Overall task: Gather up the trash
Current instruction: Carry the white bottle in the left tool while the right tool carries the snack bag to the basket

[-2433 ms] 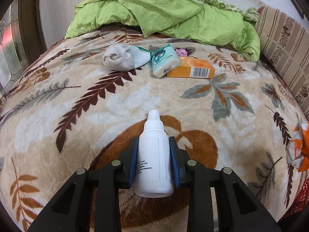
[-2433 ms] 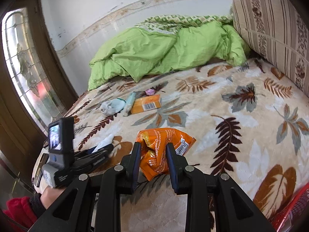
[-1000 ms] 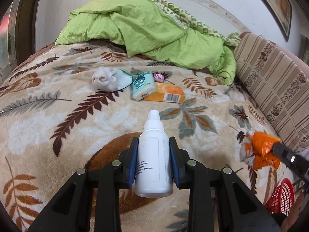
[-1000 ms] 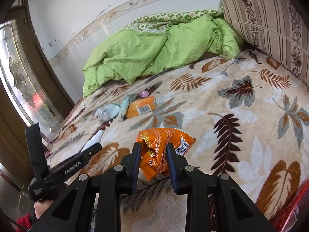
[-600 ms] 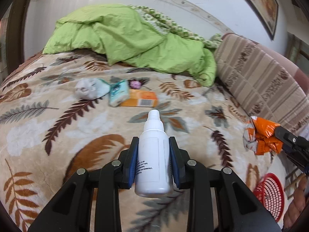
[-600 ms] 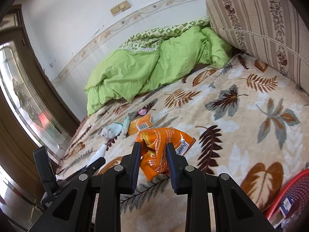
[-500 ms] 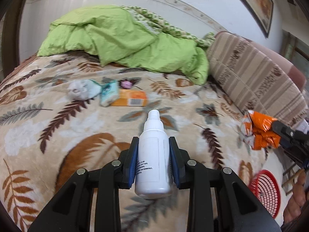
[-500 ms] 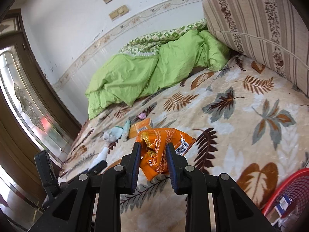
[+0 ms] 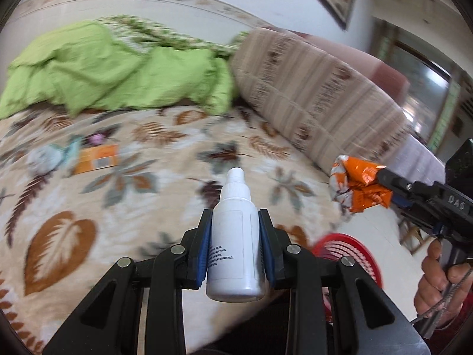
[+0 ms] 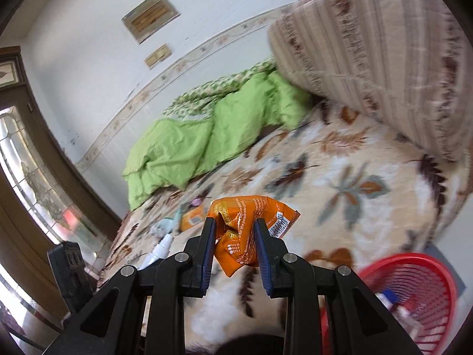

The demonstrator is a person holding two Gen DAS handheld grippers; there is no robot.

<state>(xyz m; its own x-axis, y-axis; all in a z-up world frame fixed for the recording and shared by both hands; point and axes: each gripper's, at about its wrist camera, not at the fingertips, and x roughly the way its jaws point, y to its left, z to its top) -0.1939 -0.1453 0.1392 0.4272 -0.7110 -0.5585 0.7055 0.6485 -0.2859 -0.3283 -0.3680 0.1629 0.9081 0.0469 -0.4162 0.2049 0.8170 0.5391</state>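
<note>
Left wrist view: left gripper (image 9: 235,254) clamped on a white plastic dropper bottle (image 9: 235,242), pads (image 9: 205,248) pressing the label sides of the body, nozzle pointing far along the fingers, base hanging near the camera. Probably light and stiff, with smooth walls likely to slide under a loose squeeze; best held as now, across the widest part of the body. Far left on the leaf-print blanket (image 9: 88,207), blurred: an orange carton (image 9: 96,158), a teal packet (image 9: 71,151) and a pale crumpled wad (image 9: 44,158). To the right, right gripper (image 9: 384,188) pinching an orange snack wrapper (image 9: 356,186), with a hand (image 9: 440,284) on its handle. Red mesh basket (image 9: 351,254) low on the right, just past the bed's edge, partly hidden behind the fingers.

Right wrist view: right gripper (image 10: 235,248) closed on the orange snack wrapper (image 10: 251,230), crumpled foil bunched between the pads, barcode flap sticking out right. Very light, soft, crinkly; likely to slip unless taken by a thick fold, as here. Red mesh basket (image 10: 414,298) near, lower right, a few items already inside. Dropper bottle's nozzle (image 10: 161,250) visible at left, above the left gripper's camera mount (image 10: 71,269).
</note>
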